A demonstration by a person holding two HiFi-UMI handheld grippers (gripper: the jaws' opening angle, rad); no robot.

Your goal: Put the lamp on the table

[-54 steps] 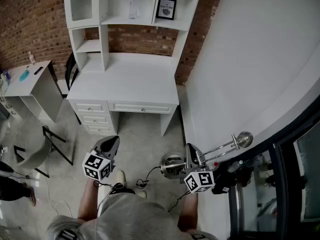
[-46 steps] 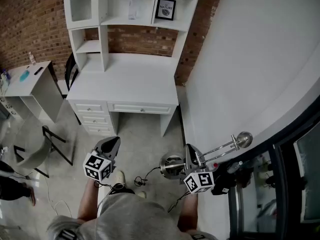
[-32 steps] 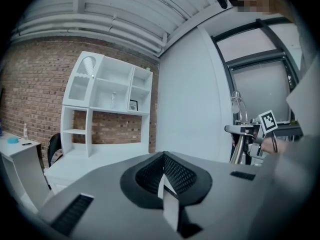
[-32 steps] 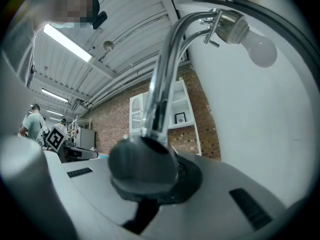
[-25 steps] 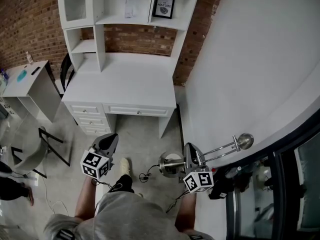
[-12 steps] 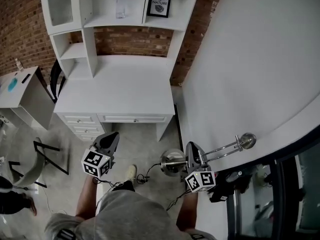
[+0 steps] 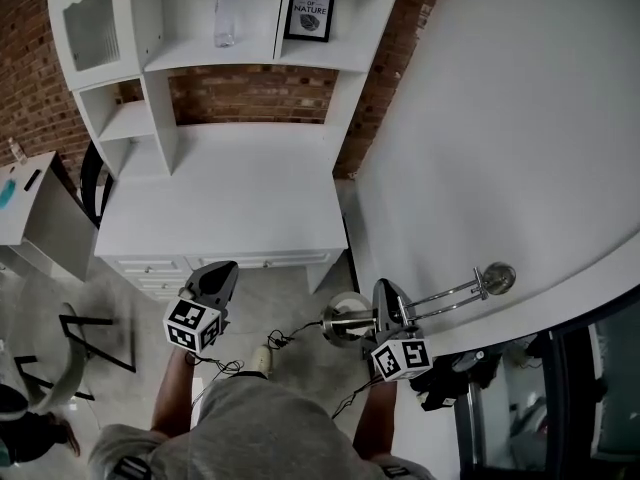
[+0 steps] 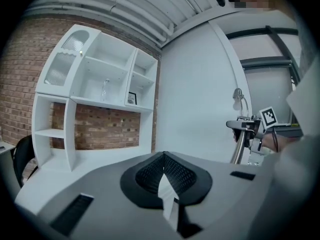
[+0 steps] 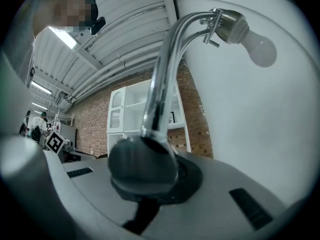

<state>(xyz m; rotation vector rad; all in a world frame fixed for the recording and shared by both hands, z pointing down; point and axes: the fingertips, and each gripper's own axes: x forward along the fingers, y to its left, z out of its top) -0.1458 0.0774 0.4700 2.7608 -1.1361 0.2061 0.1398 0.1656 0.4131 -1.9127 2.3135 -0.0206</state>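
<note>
The counter (image 7: 220,203) lies open to approach from the front across its wide middle, hemmed by the brick back (image 7: 250,93) and shelves (image 7: 240,56) above its rear, a post (image 7: 160,128) standing at left, and the wall (image 7: 480,118) just beside its right edge.

- The right gripper (image 7: 386,306) clasps the lamp (image 7: 341,323) by its stem, near the white desk (image 7: 220,198).
- The left gripper (image 7: 216,278) carries nothing.
- A bottle (image 7: 225,13) stands on a shelf (image 7: 188,55).
</note>
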